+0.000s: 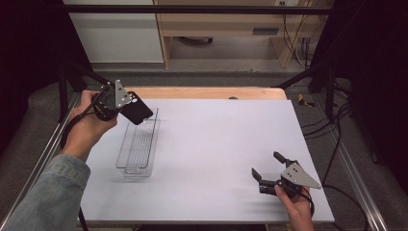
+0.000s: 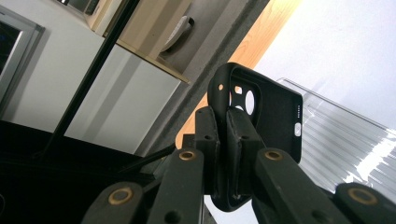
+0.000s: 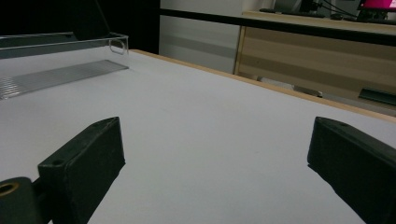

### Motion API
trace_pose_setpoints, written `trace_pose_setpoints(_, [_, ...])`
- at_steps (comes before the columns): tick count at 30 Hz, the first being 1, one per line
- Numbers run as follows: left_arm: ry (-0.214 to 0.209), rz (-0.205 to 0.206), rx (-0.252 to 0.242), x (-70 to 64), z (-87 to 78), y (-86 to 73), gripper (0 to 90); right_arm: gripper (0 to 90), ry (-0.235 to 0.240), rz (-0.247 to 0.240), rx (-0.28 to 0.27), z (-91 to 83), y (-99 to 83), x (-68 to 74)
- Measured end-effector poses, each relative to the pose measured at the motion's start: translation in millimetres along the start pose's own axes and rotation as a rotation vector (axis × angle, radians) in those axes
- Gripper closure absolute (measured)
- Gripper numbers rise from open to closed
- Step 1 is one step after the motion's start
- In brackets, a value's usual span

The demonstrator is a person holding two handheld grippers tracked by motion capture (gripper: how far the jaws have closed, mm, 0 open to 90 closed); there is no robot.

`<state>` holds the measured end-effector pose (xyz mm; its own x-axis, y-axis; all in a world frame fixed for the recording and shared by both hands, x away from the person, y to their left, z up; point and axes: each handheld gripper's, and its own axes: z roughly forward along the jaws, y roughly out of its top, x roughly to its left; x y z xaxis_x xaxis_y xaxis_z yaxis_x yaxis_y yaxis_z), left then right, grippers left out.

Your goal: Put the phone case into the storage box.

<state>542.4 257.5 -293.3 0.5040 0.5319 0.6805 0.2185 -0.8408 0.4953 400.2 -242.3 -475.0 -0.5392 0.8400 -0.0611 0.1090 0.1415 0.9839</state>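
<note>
left gripper (image 1: 126,107): clamped on the edge of a black phone case (image 1: 138,111), which it holds tilted in the air above the far end of the clear tray (image 1: 126,166).
phone case: judged light, thin and somewhat flexible, likely a rubbery shell that bends if squeezed hard; the inner face shows in the left gripper view (image 2: 275,116), with camera cutouts near the pinched edge.
hold: the side wall near one end, as now, looks the sensible place; a flat pinch across the back would likely flex it.
clear tray: ribbed floor, thin transparent walls; looks rigid and light, may slide on the table (image 1: 221,144).
writing: a small white mark on the case's inner rim, too small to read.
right gripper (image 1: 267,167): jaws spread wide, holding nothing, low over the table's near right part, well apart from the tray.
</note>
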Motion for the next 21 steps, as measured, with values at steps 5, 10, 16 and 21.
trace_pose_setpoints(5, [0.001, 0.02, -0.005, -0.5, 3.7, -0.6, 84.1, 4.3, 0.005, -0.002, 0.004, 0.8, -0.4, 0.2])
trace_pose_setpoints(10, [0.003, 0.052, 0.007, -0.8, 9.9, -3.0, 84.1, 4.3, 0.01, -0.007, 0.005, 1.3, -0.9, 0.3])
trace_pose_setpoints(16, [-0.005, 0.062, -0.008, 4.5, 19.2, -3.7, 84.1, 4.3, 0.013, -0.009, 0.013, 2.0, -1.9, 1.1])
trace_pose_setpoints(21, [-0.013, 0.07, 0.004, 7.9, 30.4, -6.6, 84.1, 4.3, 0.009, -0.006, 0.015, 2.6, -2.4, 0.8])
